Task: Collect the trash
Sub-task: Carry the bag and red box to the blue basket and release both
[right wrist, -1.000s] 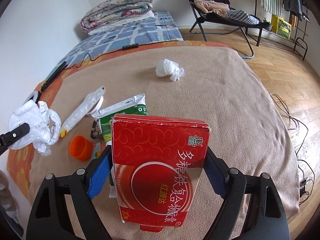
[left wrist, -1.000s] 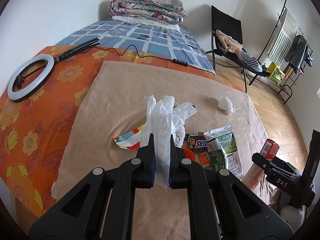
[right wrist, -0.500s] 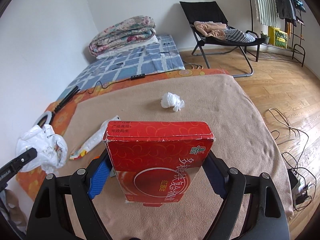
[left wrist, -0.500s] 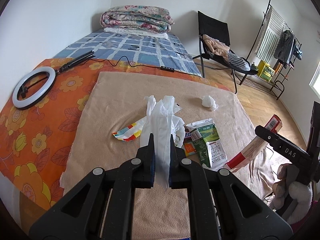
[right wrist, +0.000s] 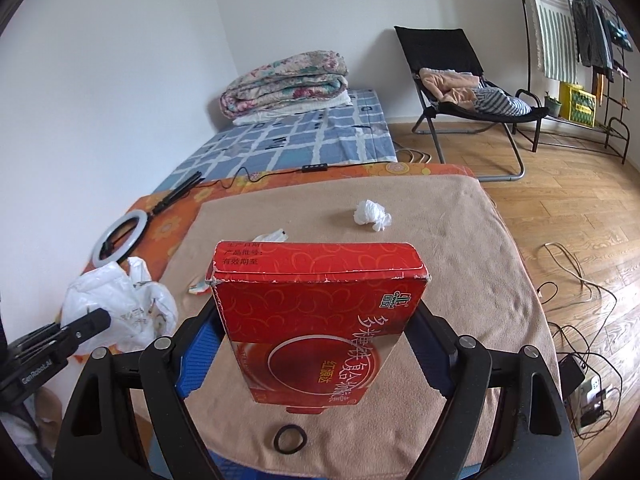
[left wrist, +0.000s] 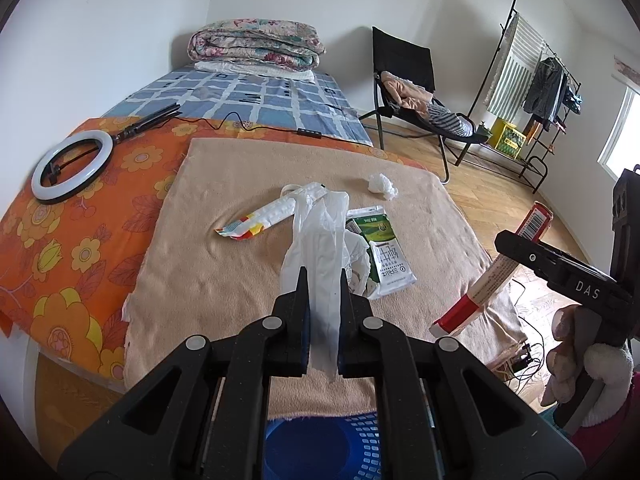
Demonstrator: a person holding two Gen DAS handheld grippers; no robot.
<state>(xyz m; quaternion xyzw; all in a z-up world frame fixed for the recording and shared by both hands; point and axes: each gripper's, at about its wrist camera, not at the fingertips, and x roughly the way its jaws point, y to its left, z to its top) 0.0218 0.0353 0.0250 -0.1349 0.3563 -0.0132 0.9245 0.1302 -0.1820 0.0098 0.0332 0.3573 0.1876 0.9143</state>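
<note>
Two hand-held grippers hung above the near edge of a bed covered by a tan blanket point(right wrist: 460, 248). The left gripper point(left wrist: 323, 280) was clamped tight on the gathered neck of a thin white plastic bag point(left wrist: 320, 240), whose loose body hung off to the side, clear of the blanket. The right gripper point(right wrist: 316, 344) stood wide, its blue pads pressed against both sides of a flat red carton point(right wrist: 320, 312), held upright and lifted off the bedding.

Trash left on the blanket: a crumpled white tissue point(right wrist: 372, 216) toward the far end, a green and white milk pouch point(left wrist: 380, 252) in the middle, and a long striped wrapper point(left wrist: 264, 220) just beside it. A blue perforated bin point(left wrist: 320, 448) showed directly below the left gripper, at the foot of the bed.

The step in hand looked like carrying both items to the bin. To do it well, the carton would need to be centred over the bin's opening before the pads part, since a tilted flat box could catch the rim. The bag, being limp, would probably need lowering well inside before release.

A small black hair tie point(right wrist: 290, 439) lay on the blanket's near edge.
</note>
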